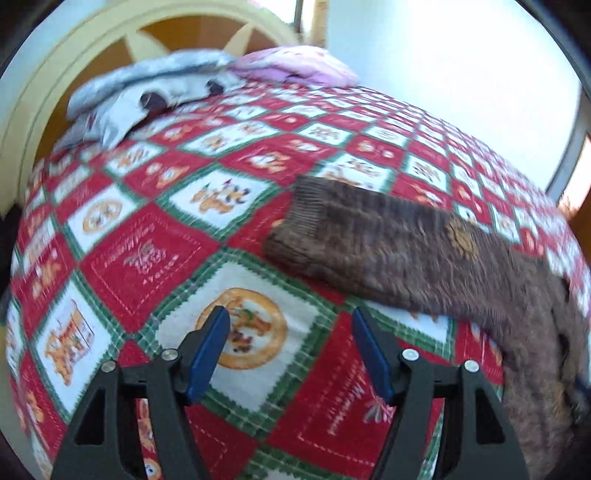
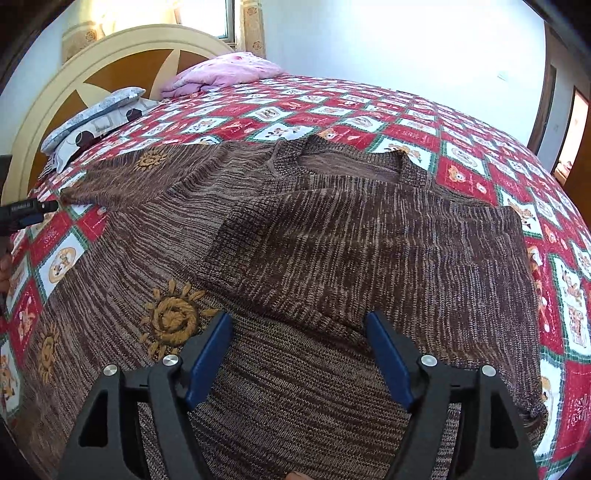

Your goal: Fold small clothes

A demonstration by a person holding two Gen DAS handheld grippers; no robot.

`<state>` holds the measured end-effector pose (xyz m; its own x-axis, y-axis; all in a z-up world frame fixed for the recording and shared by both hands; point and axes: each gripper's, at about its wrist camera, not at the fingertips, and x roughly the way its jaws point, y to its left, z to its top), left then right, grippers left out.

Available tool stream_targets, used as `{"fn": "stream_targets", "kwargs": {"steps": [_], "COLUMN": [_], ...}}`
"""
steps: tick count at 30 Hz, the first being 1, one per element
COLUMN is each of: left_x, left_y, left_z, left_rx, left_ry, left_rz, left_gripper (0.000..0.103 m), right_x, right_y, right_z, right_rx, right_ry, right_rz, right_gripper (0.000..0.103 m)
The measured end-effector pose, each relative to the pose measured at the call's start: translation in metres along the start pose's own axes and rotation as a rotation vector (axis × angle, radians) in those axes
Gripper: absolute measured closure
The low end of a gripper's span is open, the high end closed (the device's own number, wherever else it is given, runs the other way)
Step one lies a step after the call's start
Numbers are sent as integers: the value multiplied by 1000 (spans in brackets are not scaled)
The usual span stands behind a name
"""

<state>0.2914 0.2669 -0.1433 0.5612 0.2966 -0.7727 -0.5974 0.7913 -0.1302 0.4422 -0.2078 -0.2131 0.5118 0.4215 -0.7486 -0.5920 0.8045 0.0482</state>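
Sweater (image 2: 295, 236): brown knit, flat on the bed (image 2: 424, 122), one sleeve folded across the chest, the other sleeve (image 1: 369, 236) stretched sideways, cuff up and right of the left gripper (image 1: 290, 332), jaws released, empty. Right gripper (image 2: 299, 334) over the hem, jaws released, empty. Pillows (image 2: 92, 122) well apart; nothing in the way.

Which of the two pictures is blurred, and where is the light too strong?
Left wrist view: motion blur smears the bedspread and the sweater; the wall is washed out. Right wrist view: sharp, the sweater knit is clear; glare only at the window. Both views bend the bed into a dome, fisheye distortion.
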Motion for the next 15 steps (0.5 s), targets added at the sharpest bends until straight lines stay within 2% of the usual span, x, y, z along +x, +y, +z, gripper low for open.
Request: {"fn": "stream_targets", "kwargs": {"steps": [2,5,8,15], "left_x": [2,4,9,30], "left_y": [4,0,-7,-9], "left_z": [2,5,9,24], "left_rx": [-65,-101,-129,-186], "left_ry": [4,1,-4,-18], "left_rz": [-36,-73,-96,-91], "left_gripper": [32,33,40,44], "right_x": [-1,0,0,-2], "right_y": [2,3,2,2], "right_z": [-1,0,1,0], "right_rx": [-8,-10,-7,-7], "right_ry": [-5,-8,-11,-16], "right_rz": [-13,-17,-15,-18], "right_gripper": [26,26,26,26]}}
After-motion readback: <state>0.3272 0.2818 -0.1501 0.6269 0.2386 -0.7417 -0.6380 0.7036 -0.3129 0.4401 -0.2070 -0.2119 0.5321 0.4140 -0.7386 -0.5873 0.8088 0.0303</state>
